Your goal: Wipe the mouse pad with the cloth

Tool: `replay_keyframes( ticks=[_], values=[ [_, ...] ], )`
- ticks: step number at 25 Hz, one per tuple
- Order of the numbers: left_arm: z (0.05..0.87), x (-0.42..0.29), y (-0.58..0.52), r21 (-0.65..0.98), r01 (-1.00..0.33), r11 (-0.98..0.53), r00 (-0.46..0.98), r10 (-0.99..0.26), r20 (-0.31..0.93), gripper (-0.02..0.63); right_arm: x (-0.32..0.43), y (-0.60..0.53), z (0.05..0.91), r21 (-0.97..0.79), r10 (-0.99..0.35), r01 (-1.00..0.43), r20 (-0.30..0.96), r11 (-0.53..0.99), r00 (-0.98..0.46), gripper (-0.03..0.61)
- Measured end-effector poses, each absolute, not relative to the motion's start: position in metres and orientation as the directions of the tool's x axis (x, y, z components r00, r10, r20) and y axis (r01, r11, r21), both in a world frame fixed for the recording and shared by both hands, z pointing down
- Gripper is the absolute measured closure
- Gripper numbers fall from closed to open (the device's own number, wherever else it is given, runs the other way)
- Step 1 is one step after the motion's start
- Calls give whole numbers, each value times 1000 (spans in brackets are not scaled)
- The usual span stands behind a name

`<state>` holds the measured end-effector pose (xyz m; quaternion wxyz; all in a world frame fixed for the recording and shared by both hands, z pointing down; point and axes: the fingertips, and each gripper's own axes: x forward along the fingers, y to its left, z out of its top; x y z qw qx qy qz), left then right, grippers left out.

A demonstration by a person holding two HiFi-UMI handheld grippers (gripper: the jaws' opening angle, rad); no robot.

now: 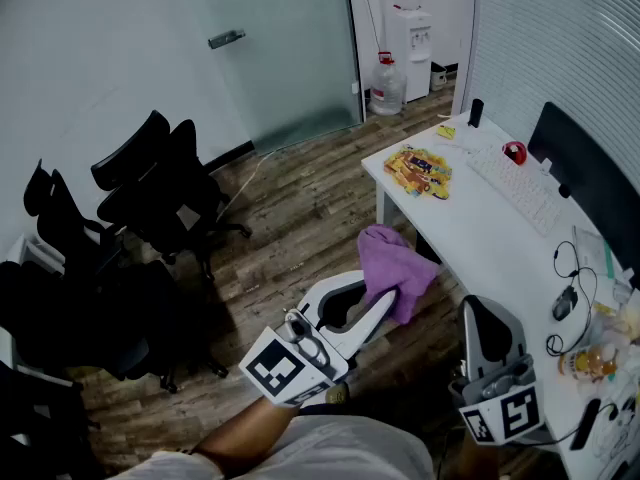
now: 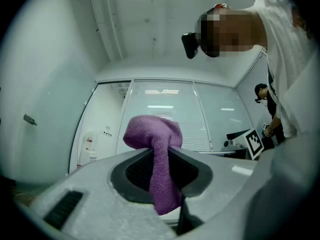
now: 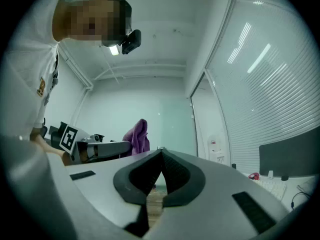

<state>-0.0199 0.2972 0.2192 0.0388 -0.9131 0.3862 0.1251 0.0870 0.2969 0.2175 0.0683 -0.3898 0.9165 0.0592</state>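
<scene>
purple fuzzy cloth [image 2: 159,156] hangs pinched in the left gripper [image 2: 161,171] over the wood floor [image 1: 300,218]. right gripper [image 3: 159,176] is closed, empty.

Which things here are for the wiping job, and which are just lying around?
For the job: purple towelling cloth, clamped in the left gripper; right gripper, shut and empty. I can't spot a mouse pad.
Just lying about: yellow snack packets, white keyboard, dark corded mouse, black office chairs, clear water jug.
</scene>
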Motion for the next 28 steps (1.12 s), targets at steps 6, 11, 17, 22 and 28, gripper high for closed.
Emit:
replay_keyframes(
  ticks=[6,11,17,22,28],
  values=[
    [219,-12,295,21,-720,-693,665,-699,-264,532,94,294,219,56,-700,-716,-169,696,-694,568],
    [219,-2,292,23,-728,-685,654,-705,-273,532,104,292,219,46,-690,-705,-173,708,-703,568],
    [217,9,288,17,-746,-666,636,-719,-280,532,121,286,218,21,-682,-697,-187,717,-707,568],
    [219,16,285,2,-763,-646,620,-734,-277,532,131,283,222,22,-663,-679,-190,734,-724,568],
    [218,19,275,-9,-776,-631,608,-743,-279,532,138,274,224,22,-657,-671,-184,741,-731,568]
  ],
)
